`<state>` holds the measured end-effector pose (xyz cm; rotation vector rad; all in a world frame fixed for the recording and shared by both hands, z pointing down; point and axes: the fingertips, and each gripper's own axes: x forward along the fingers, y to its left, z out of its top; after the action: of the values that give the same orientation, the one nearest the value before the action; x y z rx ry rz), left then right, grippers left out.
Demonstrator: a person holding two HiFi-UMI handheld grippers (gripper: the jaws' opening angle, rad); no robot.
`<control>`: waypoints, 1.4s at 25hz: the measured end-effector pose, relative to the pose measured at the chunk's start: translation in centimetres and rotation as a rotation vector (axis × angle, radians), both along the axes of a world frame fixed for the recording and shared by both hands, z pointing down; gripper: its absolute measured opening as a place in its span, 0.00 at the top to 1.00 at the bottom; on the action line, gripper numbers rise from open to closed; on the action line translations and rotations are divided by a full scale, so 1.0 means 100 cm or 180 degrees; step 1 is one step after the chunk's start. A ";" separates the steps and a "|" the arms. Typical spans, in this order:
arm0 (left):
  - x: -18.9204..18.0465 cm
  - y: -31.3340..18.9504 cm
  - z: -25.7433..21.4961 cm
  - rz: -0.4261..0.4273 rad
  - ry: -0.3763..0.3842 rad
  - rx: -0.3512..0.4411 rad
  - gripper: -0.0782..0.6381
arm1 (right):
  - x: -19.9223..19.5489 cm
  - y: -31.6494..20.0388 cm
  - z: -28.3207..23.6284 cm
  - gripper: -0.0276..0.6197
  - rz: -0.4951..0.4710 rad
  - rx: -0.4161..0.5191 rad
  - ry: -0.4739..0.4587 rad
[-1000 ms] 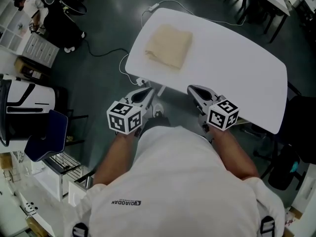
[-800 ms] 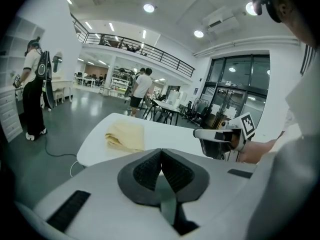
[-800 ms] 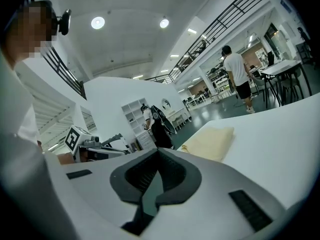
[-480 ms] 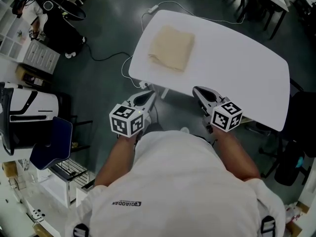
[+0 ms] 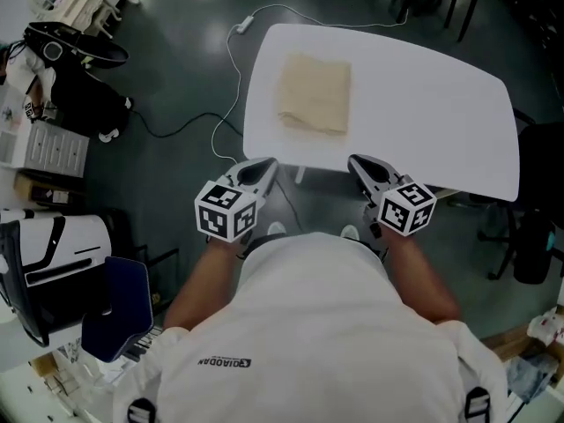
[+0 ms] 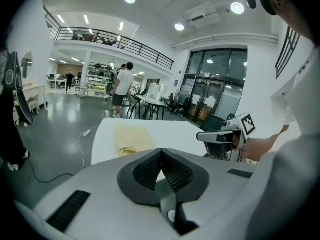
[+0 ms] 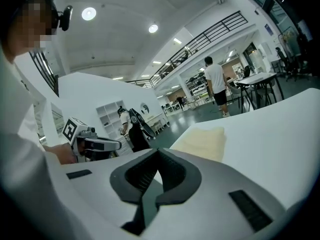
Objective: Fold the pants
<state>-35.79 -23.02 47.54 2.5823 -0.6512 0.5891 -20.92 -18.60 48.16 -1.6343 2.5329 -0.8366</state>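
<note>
The beige pants (image 5: 315, 93) lie folded into a small rectangle on the left part of the white table (image 5: 423, 104). Nothing touches them. My left gripper (image 5: 263, 167) and right gripper (image 5: 359, 163) hover side by side just short of the table's near edge, both shut and empty. In the left gripper view the pants (image 6: 131, 138) lie beyond the closed left gripper (image 6: 161, 155), with the right gripper (image 6: 220, 137) off to the side. In the right gripper view the pants (image 7: 202, 141) lie ahead of the closed right gripper (image 7: 159, 157), and the left gripper (image 7: 97, 144) shows at the left.
A white cable (image 5: 231, 69) trails over the dark floor left of the table. A black chair (image 5: 538, 210) stands at the right, a blue seat (image 5: 119, 311) and white equipment (image 5: 48, 254) at the left. A person (image 6: 122, 88) stands beyond the table.
Both grippers and my head have swung sideways along the table's near edge, so the table now sits squarer in view. The jaws stayed shut and the pants have not moved.
</note>
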 end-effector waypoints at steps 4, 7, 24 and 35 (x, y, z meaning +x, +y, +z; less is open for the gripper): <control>-0.025 -0.022 0.006 0.0266 0.0018 -0.0016 0.85 | -0.026 -0.006 0.006 0.93 0.0361 -0.0034 -0.0002; -0.041 -0.027 0.009 0.0508 0.0031 -0.0031 0.85 | -0.048 -0.003 0.011 0.93 0.0585 -0.0080 0.0033; -0.069 -0.021 0.022 0.0984 0.0114 -0.0133 0.85 | -0.104 0.021 0.015 0.93 0.0973 -0.0235 0.0193; -0.078 -0.031 0.019 0.0974 0.0103 -0.0104 0.85 | -0.116 0.014 0.014 0.93 0.0955 -0.0224 0.0215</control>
<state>-43.57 -26.10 49.41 2.6736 -0.2331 0.6439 -32.51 -17.22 49.57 -2.0286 2.2368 -0.8599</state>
